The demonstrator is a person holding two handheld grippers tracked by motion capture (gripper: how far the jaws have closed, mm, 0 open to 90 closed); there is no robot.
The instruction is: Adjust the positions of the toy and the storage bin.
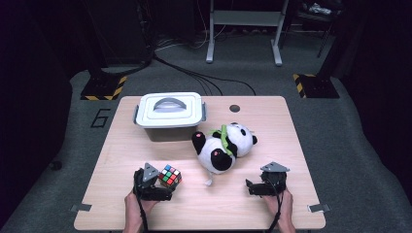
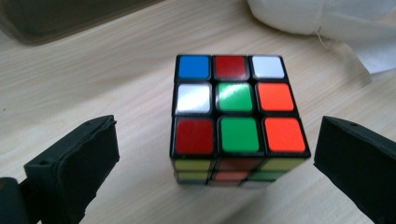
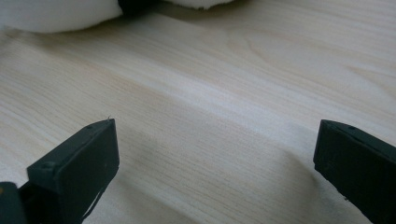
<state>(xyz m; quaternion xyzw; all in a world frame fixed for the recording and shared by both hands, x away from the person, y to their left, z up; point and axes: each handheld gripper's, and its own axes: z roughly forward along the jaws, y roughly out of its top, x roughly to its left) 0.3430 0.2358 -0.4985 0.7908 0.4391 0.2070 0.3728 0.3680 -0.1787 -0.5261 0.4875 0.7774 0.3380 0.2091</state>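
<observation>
Lower left of the high view, your left gripper (image 1: 164, 187) stands wide open around the puzzle cube (image 1: 169, 175), touching nothing; close off-centre and the cube may twist or skid away; lower right, your right gripper (image 1: 251, 187) gapes empty over the table (image 1: 272, 126).

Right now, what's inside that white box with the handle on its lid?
The box's contents cannot be seen: its white lid is on, covering the inside. On top lies only the grey handle, folded flat. The puzzle cube and plush panda sit outside on the table.
</observation>
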